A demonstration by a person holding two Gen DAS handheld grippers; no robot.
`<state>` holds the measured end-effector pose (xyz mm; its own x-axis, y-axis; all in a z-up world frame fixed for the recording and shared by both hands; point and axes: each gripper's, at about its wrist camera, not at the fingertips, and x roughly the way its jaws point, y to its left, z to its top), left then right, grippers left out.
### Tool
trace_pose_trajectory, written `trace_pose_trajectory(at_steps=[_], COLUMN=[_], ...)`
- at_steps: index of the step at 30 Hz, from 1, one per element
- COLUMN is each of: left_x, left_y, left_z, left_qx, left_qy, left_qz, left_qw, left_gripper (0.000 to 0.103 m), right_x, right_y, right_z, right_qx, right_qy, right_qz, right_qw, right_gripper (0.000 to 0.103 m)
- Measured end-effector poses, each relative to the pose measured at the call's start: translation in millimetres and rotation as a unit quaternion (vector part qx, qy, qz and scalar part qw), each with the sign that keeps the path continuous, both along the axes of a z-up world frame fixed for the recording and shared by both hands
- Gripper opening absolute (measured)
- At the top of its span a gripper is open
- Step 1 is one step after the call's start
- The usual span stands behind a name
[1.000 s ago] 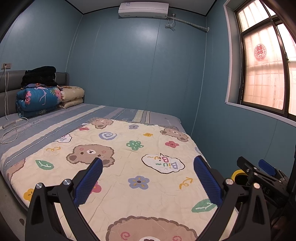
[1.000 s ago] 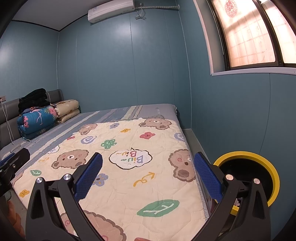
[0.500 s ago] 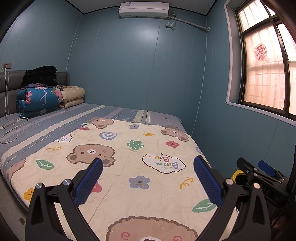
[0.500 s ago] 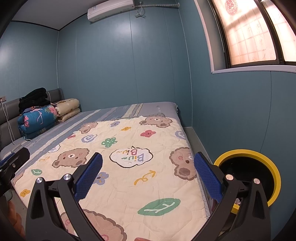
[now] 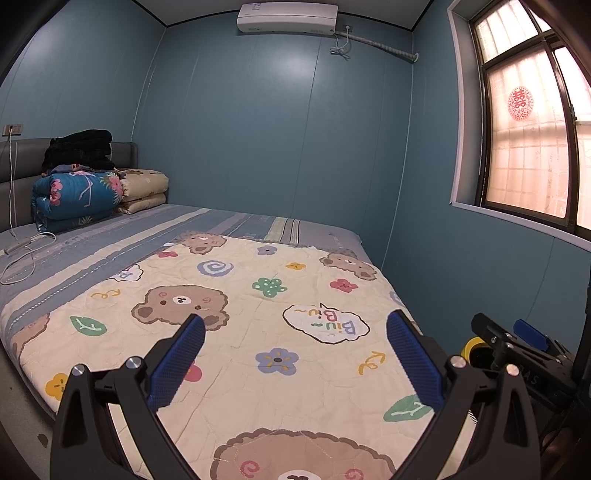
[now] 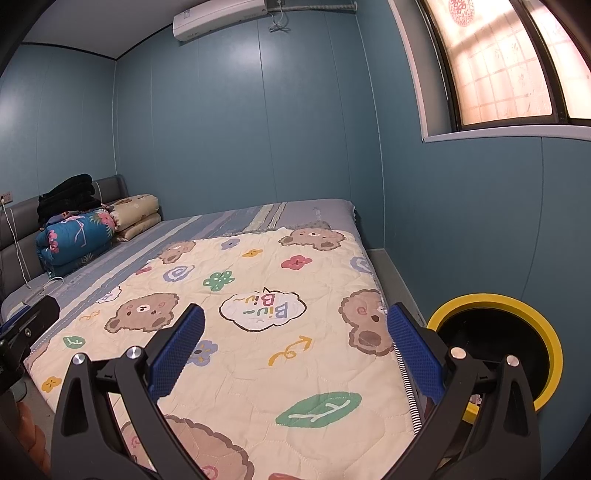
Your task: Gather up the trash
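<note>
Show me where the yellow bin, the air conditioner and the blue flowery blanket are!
yellow bin [image 6: 546, 325]: right wrist view, on its yellow rim.
air conditioner [image 5: 287, 17]: left wrist view, on its white front.
blue flowery blanket [image 5: 79, 192]: left wrist view, on its folded side.

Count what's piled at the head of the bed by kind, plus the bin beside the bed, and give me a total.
Black folded bundle: 1
Blue floral folded quilt: 1
Beige folded quilt: 1
Yellow-rimmed bin: 1
Total: 4
</note>
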<state>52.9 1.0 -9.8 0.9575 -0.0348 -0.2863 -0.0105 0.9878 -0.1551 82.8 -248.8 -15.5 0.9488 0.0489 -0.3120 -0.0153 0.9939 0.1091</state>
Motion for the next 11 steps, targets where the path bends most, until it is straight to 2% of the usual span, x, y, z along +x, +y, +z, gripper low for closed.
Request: trace_pose_trajectory(at_steps=[11], left_x=[3.1], left_y=[0.2], left_z=[-1.6], left_qx=[-0.003], left_qy=[0.006], left_qz=[0.004], left_qw=[1.0000], left_gripper=[0.095], right_x=[0.9], right_y=[-0.2], right_z=[-1.7], right_qx=[0.001], right_qy=[0.004], right_qz=[0.000], right_qw=[1.000], right_gripper=[0.095])
